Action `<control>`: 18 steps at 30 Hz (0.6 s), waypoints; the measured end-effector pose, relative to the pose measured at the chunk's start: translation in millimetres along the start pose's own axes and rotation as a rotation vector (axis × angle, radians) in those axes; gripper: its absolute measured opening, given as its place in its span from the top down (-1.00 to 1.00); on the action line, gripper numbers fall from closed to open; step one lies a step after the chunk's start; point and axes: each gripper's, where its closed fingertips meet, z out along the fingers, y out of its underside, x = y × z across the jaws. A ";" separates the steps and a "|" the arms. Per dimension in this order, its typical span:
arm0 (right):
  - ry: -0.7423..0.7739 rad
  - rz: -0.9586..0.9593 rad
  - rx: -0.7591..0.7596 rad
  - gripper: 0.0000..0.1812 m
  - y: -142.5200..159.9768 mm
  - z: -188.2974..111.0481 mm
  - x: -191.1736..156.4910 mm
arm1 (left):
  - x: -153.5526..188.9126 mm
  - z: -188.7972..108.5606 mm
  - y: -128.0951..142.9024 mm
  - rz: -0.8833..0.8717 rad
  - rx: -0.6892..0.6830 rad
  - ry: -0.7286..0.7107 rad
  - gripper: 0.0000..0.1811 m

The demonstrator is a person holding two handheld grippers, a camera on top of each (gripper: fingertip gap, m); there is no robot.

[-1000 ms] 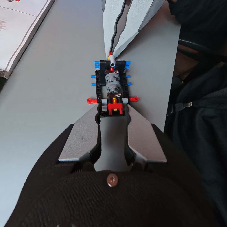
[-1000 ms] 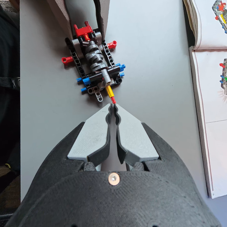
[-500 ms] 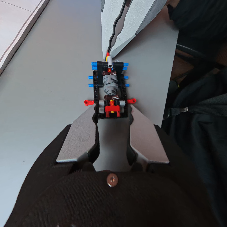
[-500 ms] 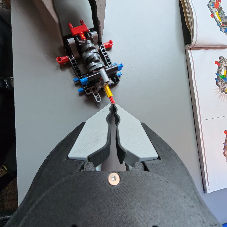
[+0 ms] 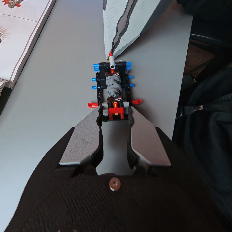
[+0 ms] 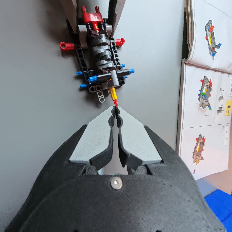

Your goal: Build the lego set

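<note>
The lego assembly (image 5: 113,87) is a black frame with a grey crank stack, blue pins, red pins at the sides and a red piece at one end. It lies on the grey table (image 5: 56,100). My left gripper (image 5: 114,113) is shut on the frame's red end, one finger on each side. My right gripper (image 6: 115,108) is shut on the tip of the red axle (image 6: 115,103), which sticks out past a yellow sleeve (image 6: 113,93) at the other end of the assembly (image 6: 100,56). The right gripper also shows in the left wrist view (image 5: 111,55), and the left gripper in the right wrist view (image 6: 95,13).
An open instruction booklet (image 6: 207,87) lies on the table beside the assembly; it also shows in the left wrist view (image 5: 18,31). A blue object (image 6: 221,205) is at the near right corner. The table edge (image 5: 182,100) and dark fabric (image 5: 207,138) run close along the assembly. Left tips to right tips: about 10 cm.
Both grips are unchanged. In the right wrist view the assembly has turned to point straighter at my right gripper and looks larger. The booklet has shifted in both views.
</note>
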 end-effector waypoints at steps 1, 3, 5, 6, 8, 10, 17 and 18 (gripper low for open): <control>0.012 -0.020 0.001 1.00 -0.2 -0.6 -0.1 | 0.1 -0.1 0.1 0.001 0.002 0.001 0.58; 0.033 -0.047 0.013 1.00 -1.8 -2.5 0.0 | 0.5 -0.4 0.1 -0.005 0.004 0.007 0.58; 0.058 -0.066 0.018 1.00 -3.6 -4.5 2.1 | 1.0 -0.4 0.0 -0.012 0.003 0.016 0.58; 0.070 -0.071 0.021 1.00 -4.8 -5.5 3.4 | 1.3 -0.6 0.0 -0.014 0.002 0.017 0.58; 0.081 -0.083 0.017 1.00 -5.9 -6.4 4.0 | 1.3 -0.8 0.0 -0.012 0.001 0.012 0.58; 0.082 -0.109 -0.020 1.00 -1.7 -3.0 1.4 | 1.8 0.1 -0.4 -0.015 0.005 0.014 0.59; 0.118 -0.130 -0.060 1.00 -2.1 -1.1 0.6 | 2.7 0.3 -0.5 -0.017 0.003 0.013 0.59; 0.122 -0.131 -0.067 1.00 -1.8 -0.7 0.5 | 2.9 0.2 -0.6 -0.015 0.001 0.009 0.59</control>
